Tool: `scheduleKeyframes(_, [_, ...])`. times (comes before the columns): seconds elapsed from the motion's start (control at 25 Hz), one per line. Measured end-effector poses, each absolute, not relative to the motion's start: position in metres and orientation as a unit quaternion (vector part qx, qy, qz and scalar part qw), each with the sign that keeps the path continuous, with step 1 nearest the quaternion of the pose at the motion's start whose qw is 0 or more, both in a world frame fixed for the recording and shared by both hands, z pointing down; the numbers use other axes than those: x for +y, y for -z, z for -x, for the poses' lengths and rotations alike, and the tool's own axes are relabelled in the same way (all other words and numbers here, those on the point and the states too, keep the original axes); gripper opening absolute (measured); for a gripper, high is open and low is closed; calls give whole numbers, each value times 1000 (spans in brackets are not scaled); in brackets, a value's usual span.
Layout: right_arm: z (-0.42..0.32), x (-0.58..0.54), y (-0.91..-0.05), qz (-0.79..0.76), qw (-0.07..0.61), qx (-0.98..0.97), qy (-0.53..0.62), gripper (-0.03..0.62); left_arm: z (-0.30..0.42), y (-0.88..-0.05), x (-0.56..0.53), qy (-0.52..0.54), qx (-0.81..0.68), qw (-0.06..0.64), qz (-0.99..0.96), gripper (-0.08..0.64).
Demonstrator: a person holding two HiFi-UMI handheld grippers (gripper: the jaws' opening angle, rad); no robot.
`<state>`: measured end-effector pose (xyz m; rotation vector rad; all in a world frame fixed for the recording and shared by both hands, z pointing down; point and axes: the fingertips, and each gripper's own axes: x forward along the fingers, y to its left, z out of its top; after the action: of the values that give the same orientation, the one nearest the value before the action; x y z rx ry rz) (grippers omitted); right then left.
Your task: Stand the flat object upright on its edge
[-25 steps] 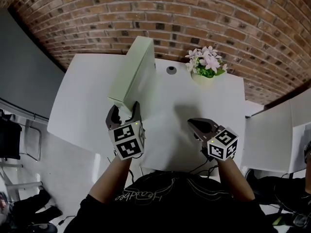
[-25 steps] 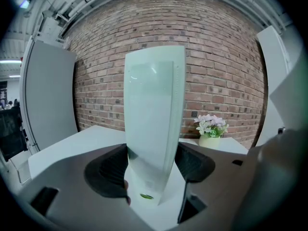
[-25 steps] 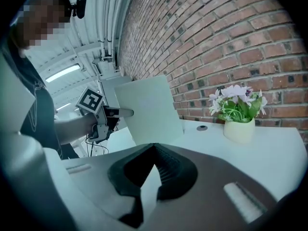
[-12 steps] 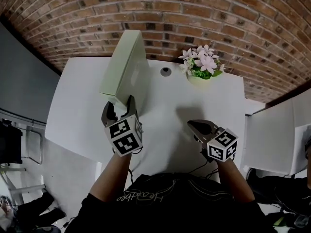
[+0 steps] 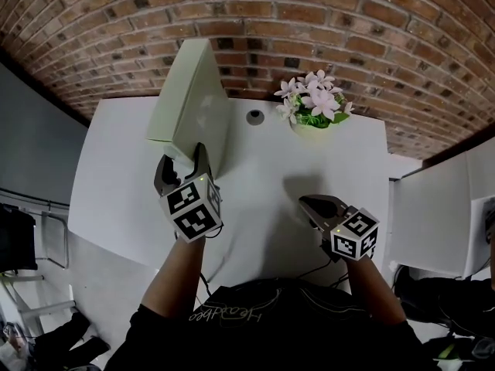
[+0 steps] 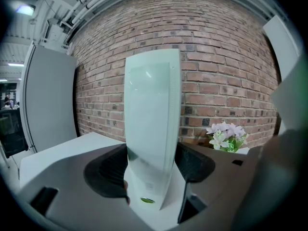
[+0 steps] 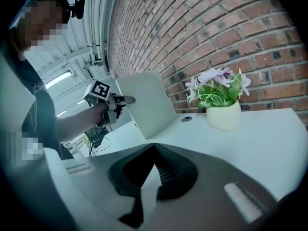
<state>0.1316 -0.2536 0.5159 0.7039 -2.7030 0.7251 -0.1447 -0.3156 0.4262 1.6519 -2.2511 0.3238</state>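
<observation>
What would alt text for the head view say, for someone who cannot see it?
The left gripper clamps the near edge of a flat green box, tipped up on a white table. The right gripper is shut and empty; potted flowers stand by a brick wall.

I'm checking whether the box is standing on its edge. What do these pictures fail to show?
- Bottom edge of the box: in the head view it is hidden behind the left gripper, so contact with the table is unclear.
- Print beside the green sticker: in the left gripper view it is too blurred to read.
- Table's near edge: in the head view it is covered by the person.
</observation>
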Motion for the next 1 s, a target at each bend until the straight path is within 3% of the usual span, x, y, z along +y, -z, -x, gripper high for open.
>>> scheduleKeyframes(0.56, [-155, -258, -517, -284, 128, -916, -254, 6, 145, -426, -345, -102, -777, 149, -603, 308])
scheduleKeyframes(1.0, [-159, -220, -459, -328, 82, -914, -225, 6, 142, -433, -289, -95, -711, 202, -667, 344])
